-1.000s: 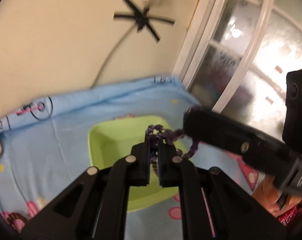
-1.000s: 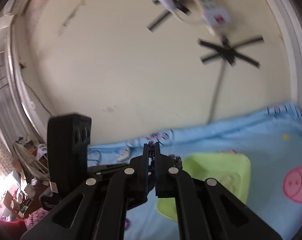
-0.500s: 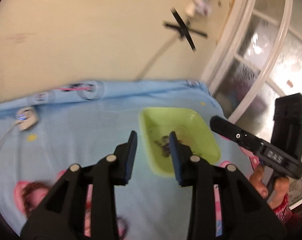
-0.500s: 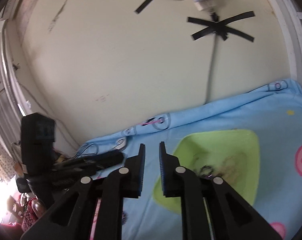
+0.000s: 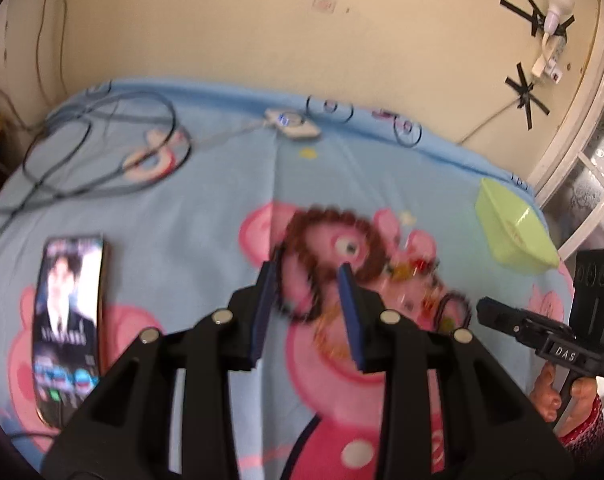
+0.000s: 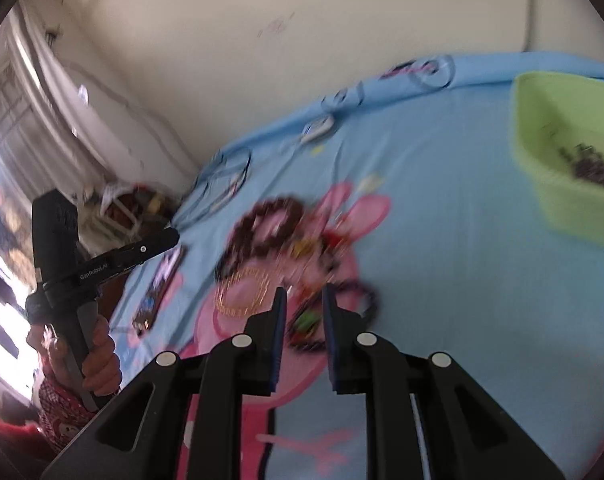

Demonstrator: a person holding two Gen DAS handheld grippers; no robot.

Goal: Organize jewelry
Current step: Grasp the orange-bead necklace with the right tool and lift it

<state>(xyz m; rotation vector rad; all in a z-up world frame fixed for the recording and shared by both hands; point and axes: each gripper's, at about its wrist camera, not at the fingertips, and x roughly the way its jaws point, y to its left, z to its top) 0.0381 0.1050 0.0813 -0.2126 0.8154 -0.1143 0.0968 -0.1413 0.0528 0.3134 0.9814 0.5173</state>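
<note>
A pile of jewelry lies on the blue cartoon bedsheet: a brown bead bracelet (image 5: 334, 220) (image 6: 261, 224), a gold chain (image 6: 241, 292), a dark bracelet (image 5: 454, 308) (image 6: 362, 300) and small coloured pieces. My left gripper (image 5: 308, 276) is open and empty above the brown bracelet. My right gripper (image 6: 304, 300) is open and empty over the dark bracelet and coloured pieces. The green tray (image 5: 510, 228) (image 6: 562, 160) sits at the right and holds a dark purple bead string (image 6: 594, 168). Both views are blurred.
A phone (image 5: 69, 320) lies on the sheet at the left. Looped cables (image 5: 101, 148) and a white adapter (image 5: 293, 124) lie near the wall. The wall and a window frame (image 5: 574, 120) bound the bed at the back and right.
Both grippers let go of the purple bead string, which now lies in the green tray. Both have opened and swung left, away from the tray, to the jewelry pile.
</note>
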